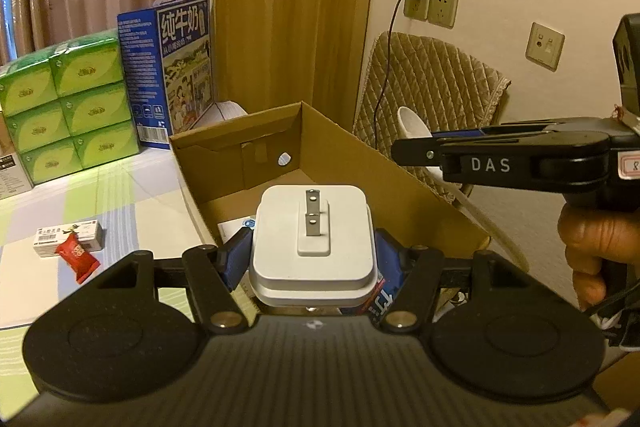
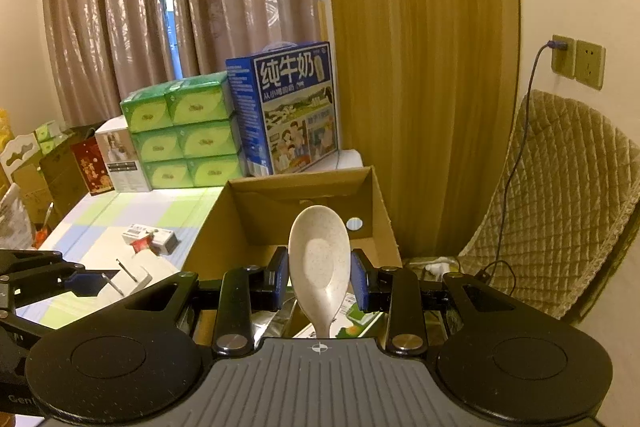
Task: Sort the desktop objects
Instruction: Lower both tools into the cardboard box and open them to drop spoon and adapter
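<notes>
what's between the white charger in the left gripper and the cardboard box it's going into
Nothing visible blocks it. The white charger is clamped in the left gripper just at the near edge of the open cardboard box. The right gripper, holding the spoon, hangs to the right over the box, off the direct path.

My left claw (image 1: 314, 259), black with blue pads, shows a white charger (image 1: 312, 247) with grey metal prongs. My right claw (image 2: 319, 281) shows a speckled cream spoon (image 2: 319, 259). Ahead of both, a plain brown cardboard box (image 1: 360, 163); left of it, a desk (image 1: 120, 195) checked pale green, lilac and white.
</notes>
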